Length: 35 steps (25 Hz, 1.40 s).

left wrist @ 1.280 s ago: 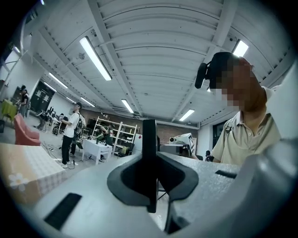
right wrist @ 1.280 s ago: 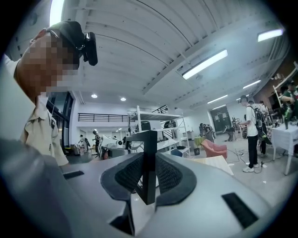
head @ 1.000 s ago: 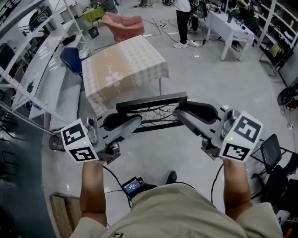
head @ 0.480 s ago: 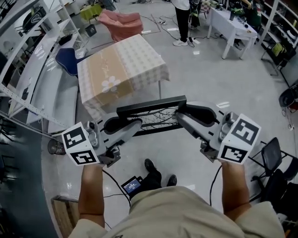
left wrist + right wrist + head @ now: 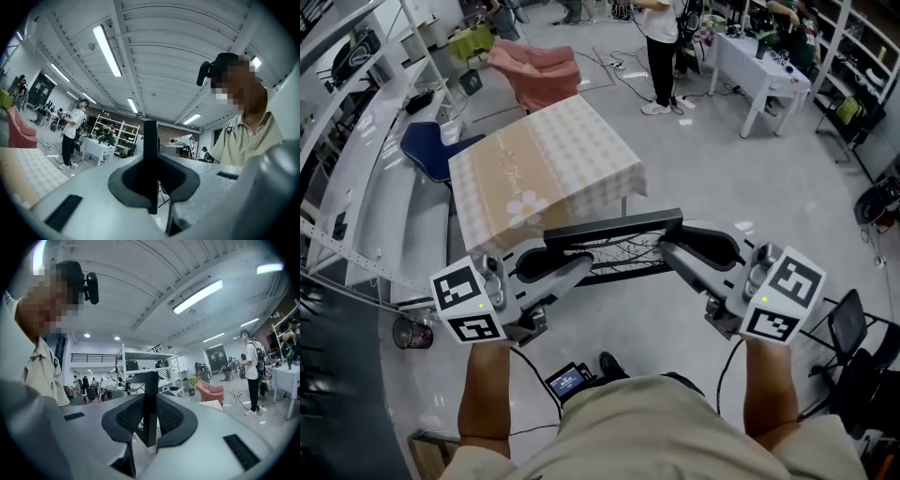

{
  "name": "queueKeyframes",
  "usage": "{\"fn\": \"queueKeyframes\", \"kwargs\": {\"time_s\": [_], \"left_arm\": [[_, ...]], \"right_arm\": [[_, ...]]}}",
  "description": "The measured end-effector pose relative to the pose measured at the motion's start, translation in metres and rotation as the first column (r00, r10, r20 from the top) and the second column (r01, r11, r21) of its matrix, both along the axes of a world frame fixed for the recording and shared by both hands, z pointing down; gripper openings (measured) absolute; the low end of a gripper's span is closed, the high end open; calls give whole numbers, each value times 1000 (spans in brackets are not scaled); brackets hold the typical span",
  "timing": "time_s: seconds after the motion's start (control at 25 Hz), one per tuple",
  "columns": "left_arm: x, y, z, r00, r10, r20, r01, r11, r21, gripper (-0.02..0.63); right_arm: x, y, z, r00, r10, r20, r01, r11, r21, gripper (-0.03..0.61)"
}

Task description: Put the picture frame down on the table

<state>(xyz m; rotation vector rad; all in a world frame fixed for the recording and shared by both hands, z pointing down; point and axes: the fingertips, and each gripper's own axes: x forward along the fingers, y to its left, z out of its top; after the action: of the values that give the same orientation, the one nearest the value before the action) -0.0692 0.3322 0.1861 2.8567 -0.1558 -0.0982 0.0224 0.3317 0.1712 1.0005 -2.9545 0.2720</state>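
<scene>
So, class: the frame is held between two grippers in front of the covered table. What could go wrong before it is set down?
1. The left gripper and right gripper each pinch only a thin edge of the picture frame. A slip on either side could tilt it or drop it on the floor, since it is short of the table.
2. The tablecloth hangs loose over the near edge, so the frame might snag or drag it.
</scene>
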Motion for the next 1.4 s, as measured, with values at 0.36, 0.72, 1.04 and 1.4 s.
{"fn": "queueKeyframes", "kwargs": {"time_s": [0.36,0.72,1.04,1.4], "left_arm": [[-30,-68,0,999,32,-7,-31,999,21,38],[-27,-134,7,1000,11,-4,-11,1000,-8,40],[0,-208,19,1000,-15,27,16,999,-30,40],[54,-305,5,996,-73,42,75,996,-52,40]], "right_arm": [[-30,-66,0,998,50,-22,-50,999,1,71],[-27,-131,7,999,35,-13,-35,999,-26,71],[1,-207,22,1000,12,18,-11,999,-43,71],[54,-309,8,998,-46,35,48,997,-57,71]]}}
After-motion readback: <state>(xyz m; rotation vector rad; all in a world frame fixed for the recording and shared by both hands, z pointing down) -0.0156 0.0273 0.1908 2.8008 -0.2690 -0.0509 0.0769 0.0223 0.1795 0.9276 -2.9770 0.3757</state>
